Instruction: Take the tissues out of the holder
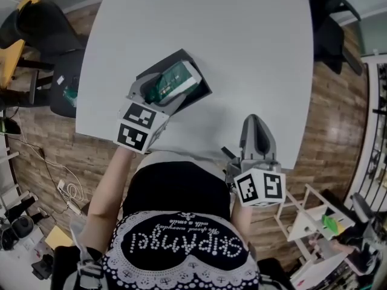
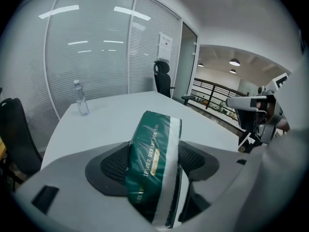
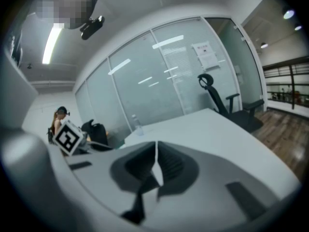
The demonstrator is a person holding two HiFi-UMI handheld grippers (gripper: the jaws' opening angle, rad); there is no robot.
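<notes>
A green tissue pack with a white stripe is clamped between the jaws of my left gripper. In the head view it hangs tilted over the open black holder on the white table; whether its lower end is still inside is hidden. The left gripper view shows the pack standing on end between the dark pads of the left gripper, and the holder is out of sight. My right gripper rests at the table's front edge, shut and empty, its jaws pressed together.
A clear water bottle stands at the table's far side, also seen as the bottle. Black office chairs flank the table. Cables lie on the wooden floor at left, and a white rack stands at right.
</notes>
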